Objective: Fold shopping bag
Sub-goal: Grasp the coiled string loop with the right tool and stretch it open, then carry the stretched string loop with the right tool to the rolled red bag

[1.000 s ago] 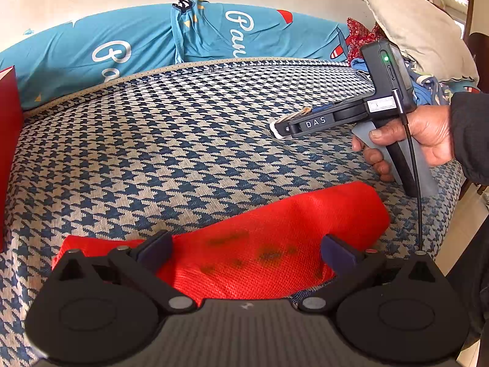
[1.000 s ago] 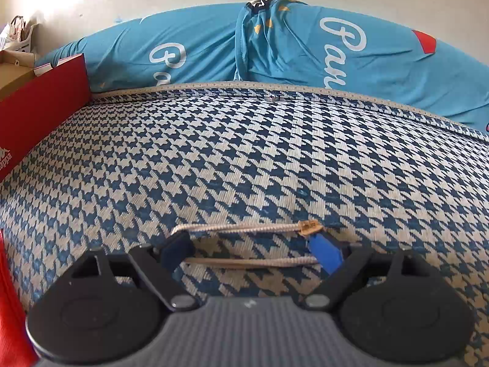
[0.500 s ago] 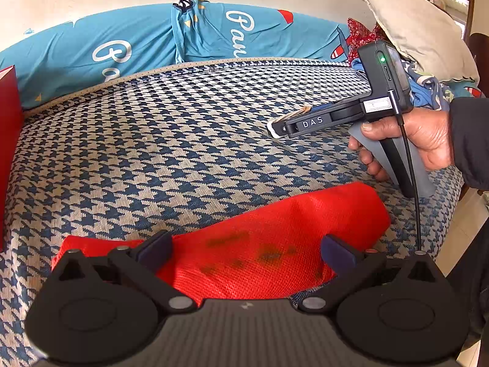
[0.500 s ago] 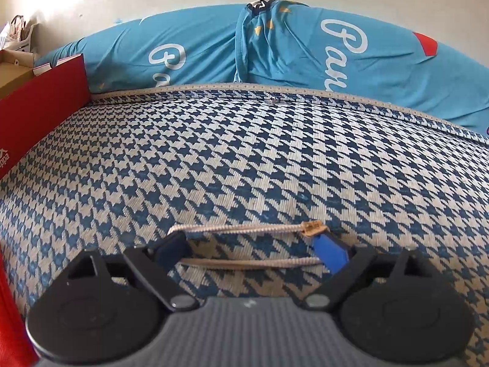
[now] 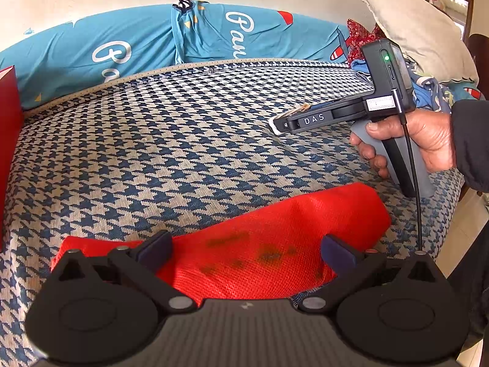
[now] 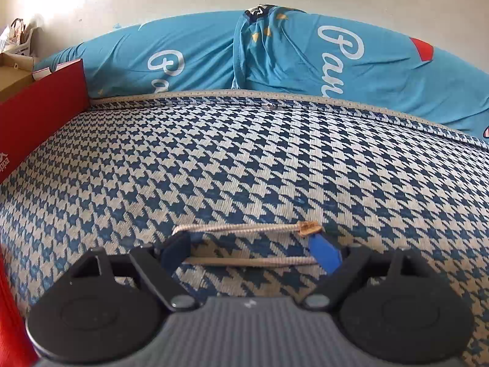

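Quick count: one red shopping bag point(image 5: 275, 244), folded up, near edge of the bed. Two grippers, left gripper point(image 5: 244, 252) and right gripper point(image 5: 276, 125). One hand point(image 5: 424, 140) in view, far right. One red box point(image 6: 39, 116) on the left, with one brown cardboard box point(image 6: 13, 78) behind it. One beige pillow point(image 5: 418, 33) far right. One blue printed sheet point(image 5: 152, 42) along the far wall.

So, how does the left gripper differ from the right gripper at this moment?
The left gripper has the red woven shopping bag lying between its open fingers; the right gripper has only the blue-and-cream houndstooth mattress there. The right carries a tan elastic band across its fingertips; the left does not. Both are open.
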